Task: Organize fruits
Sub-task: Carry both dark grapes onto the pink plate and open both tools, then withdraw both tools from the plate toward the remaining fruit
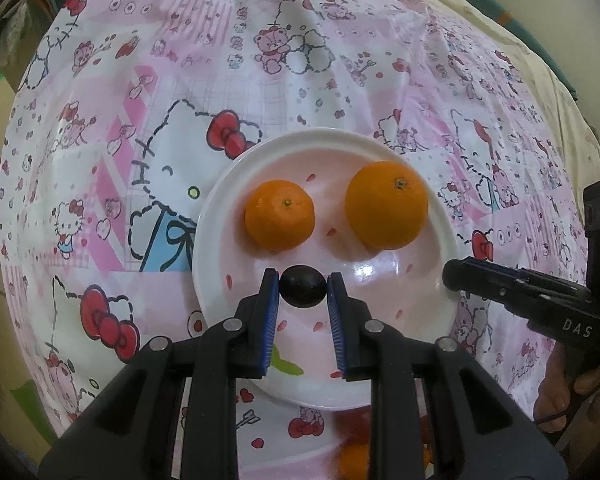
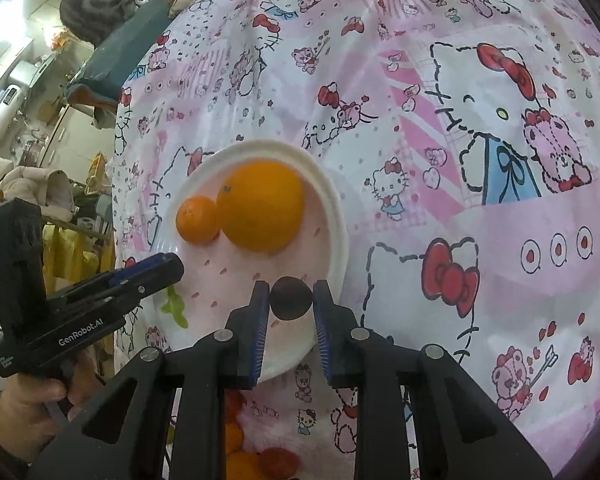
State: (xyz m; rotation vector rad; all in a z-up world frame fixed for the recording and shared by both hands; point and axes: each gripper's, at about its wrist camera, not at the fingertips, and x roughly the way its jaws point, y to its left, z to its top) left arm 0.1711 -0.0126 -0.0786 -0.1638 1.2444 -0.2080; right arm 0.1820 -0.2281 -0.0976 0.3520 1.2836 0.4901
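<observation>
Nearest, under both tool bodies: blurred orange and red fruit on the cloth, apparently the unsorted supply; kind cannot be told. Left gripper: blue pads clenched on a small dark fruit, contact on both sides, held over the near part of the white plate. Right gripper: likewise pinching a second dark fruit, over the plate's near edge on its own side. Cannot tell whether either fruit is resting on the plate or hanging just above it. The two tools come in from opposite sides, tips apart, probably so that they do not collide. Further back on the plate: small orange and large orange, stems up; the near half was probably kept free for the dark fruits. Beyond lies the cartoon-print tablecloth. Judgement: placing step, release pending.
</observation>
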